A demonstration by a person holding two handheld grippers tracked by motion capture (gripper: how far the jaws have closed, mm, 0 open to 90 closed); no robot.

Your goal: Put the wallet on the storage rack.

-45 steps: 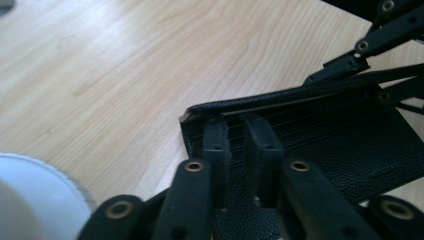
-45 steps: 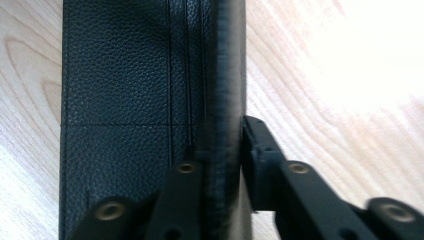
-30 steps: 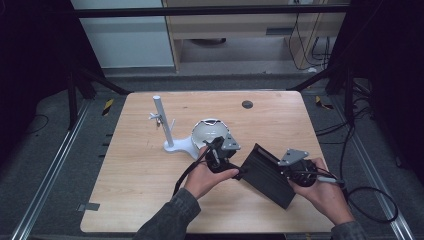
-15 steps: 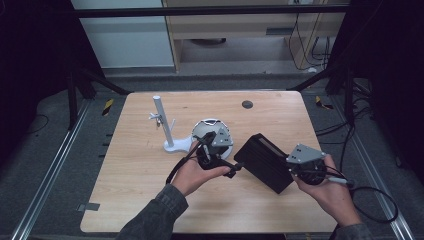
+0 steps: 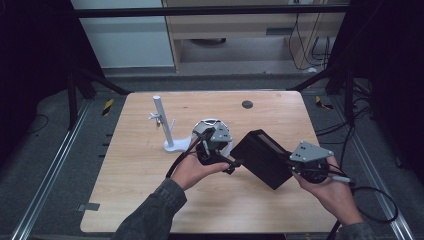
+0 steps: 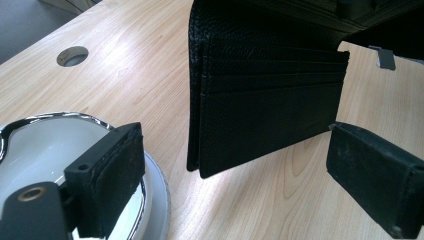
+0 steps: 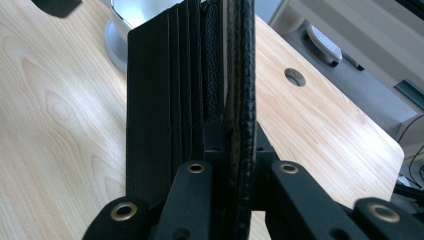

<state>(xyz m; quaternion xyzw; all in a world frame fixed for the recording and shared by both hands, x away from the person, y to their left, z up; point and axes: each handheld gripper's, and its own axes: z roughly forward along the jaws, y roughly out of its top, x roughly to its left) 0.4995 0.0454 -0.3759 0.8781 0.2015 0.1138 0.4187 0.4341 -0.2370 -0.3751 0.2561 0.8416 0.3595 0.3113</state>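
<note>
the black wallet (image 5: pixel 263 158) hangs open above the wooden table (image 5: pixel 135 200), pinched along one flap's edge by the right gripper (image 5: pixel 292 167), whose jaws are pressed tight on the leather; the other flap with its card slots droops free toward the table. just beside the wallet's free flap sits the left gripper (image 5: pixel 232 165), its jaws spread wide and having just been opening, with nothing pressed between them — the flap stands a little ahead of the pads, not inside them. the risk, as i judge it, is that one thin edge carries the whole wallet: a tilt or jerk of the right hand could let it slip out or swing shut. beyond the wallet's far corner lies a white bowl (image 5: pixel 212 131) and a white stand (image 5: pixel 164 125) — the left gripper, close to the bowl, could knock it while reaching back for the flap.
</note>
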